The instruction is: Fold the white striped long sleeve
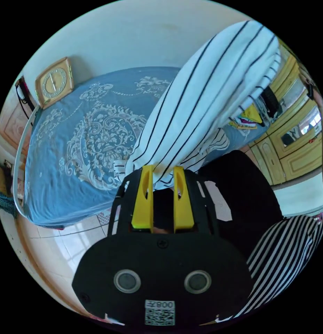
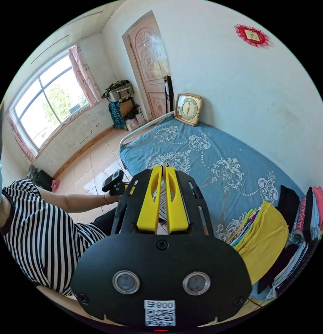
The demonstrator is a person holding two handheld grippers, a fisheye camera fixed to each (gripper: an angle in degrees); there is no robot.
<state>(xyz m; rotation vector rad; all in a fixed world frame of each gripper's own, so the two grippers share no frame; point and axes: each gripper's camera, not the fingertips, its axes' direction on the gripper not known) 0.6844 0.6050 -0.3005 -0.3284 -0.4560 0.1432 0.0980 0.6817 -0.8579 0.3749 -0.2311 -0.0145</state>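
Spreading below both views, the blue patterned bed [image 2: 217, 163] carries a clock [image 2: 188, 108] at its head. The white striped long sleeve [image 1: 210, 97] hangs lifted above it (draped, bunched), its edge pinched by the left gripper [image 1: 163, 174]; the right gripper [image 2: 162, 170] nips a white scrap

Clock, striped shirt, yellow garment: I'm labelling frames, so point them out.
clock [image 2: 188, 109], right gripper view, its face.
striped shirt [image 1: 206, 94], left gripper view, lifted body.
yellow garment [image 2: 264, 236], right gripper view, its top.

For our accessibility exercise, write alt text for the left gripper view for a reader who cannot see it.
The left claw is shut on a white striped long sleeve, which stretches up and away from its yellow jaws above a blue patterned bed. A square clock leans against the wall at the bed's far end.
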